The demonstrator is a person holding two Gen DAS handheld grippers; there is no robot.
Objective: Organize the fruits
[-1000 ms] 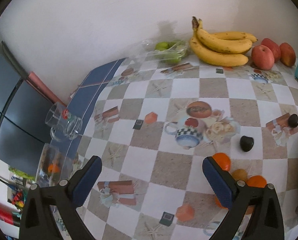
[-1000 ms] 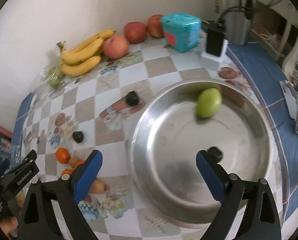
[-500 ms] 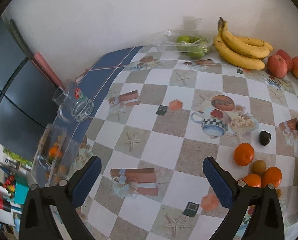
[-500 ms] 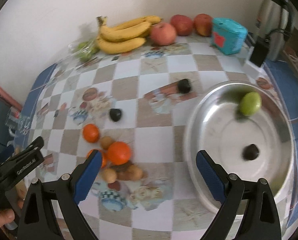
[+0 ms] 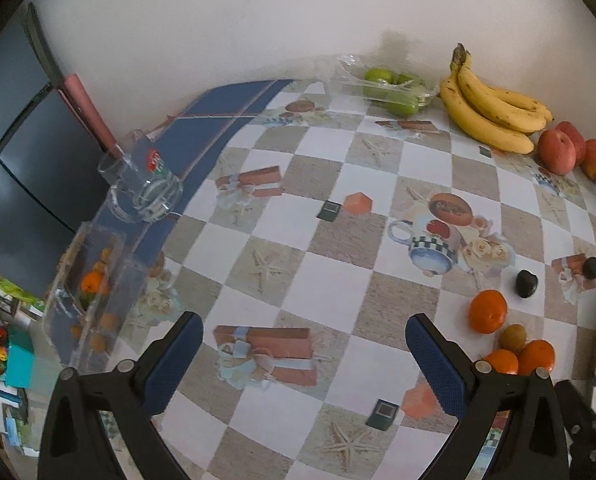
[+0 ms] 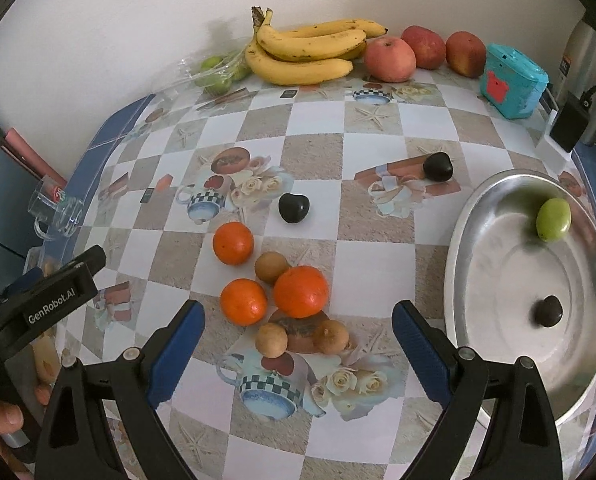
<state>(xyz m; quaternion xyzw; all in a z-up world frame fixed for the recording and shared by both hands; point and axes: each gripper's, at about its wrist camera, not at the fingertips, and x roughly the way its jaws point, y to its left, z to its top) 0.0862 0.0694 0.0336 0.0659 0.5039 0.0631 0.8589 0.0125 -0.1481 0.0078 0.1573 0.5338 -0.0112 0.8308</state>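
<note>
On the surface (image 6: 377,256) the steel bowl (image 6: 477,216) is found at the right, and inside it a green fruit (image 6: 553,220) and one dark fruit (image 6: 547,311) are already placed. The bananas (image 6: 305,50) and the apples (image 6: 389,59) are lined along the wall, well apart from both claws. Three oranges (image 6: 301,291) are gathered in a loose cluster together with small brown fruits (image 6: 272,340), some of them touching. Here the main risk is judged: if one orange is gripped, its neighbours can be pushed and may roll over the smooth cloth, perhaps toward the edge. Two dark fruits (image 6: 294,208) are left on the surface; being small and rounded, they may slip out from the pads. The right claw (image 6: 298,344) is held wide open just above the cluster, and nothing is grasped or touched by it. The left claw (image 5: 303,360) is also spread wide and empty, over a bare part of the surface.
</note>
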